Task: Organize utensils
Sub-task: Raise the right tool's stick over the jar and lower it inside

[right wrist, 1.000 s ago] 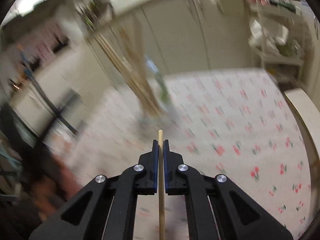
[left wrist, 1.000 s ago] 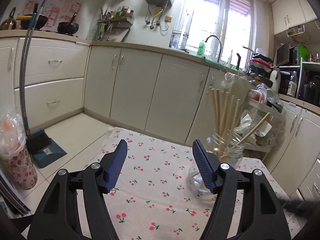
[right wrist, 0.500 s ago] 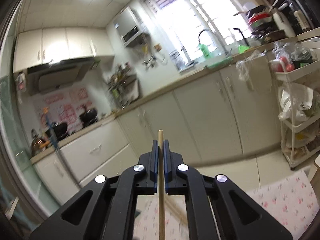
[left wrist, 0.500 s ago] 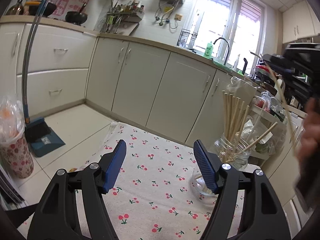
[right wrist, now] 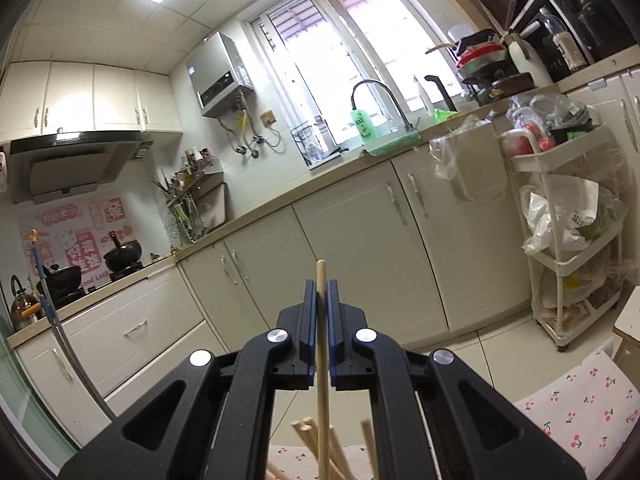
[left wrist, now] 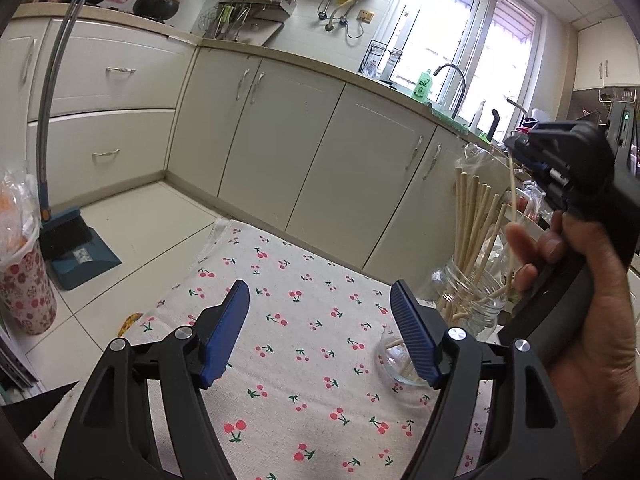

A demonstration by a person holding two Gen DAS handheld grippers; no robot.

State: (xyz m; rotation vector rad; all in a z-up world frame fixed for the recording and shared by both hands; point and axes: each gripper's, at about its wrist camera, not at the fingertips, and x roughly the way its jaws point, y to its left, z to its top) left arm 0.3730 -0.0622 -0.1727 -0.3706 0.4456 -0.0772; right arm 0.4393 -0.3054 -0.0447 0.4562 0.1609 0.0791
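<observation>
Looking mostly done: the glass jar (left wrist: 470, 296) at the far right of the tabletop (left wrist: 288, 344) already holds a bunch of chopsticks, the right tool (right wrist: 319, 320) is clamped on one more chopstick (right wrist: 322, 364) above it, the left tool (left wrist: 320, 332) is opening, empty.

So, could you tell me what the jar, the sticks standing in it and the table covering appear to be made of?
The jar looks like clear glass: see-through, glossy, with a moulded neck. The sticks seem to be pale bamboo or wood, matte and unpainted; which one I cannot tell. The table covering looks like woven cotton or linen fabric, matte, cherry-printed, with a fraying edge.
</observation>
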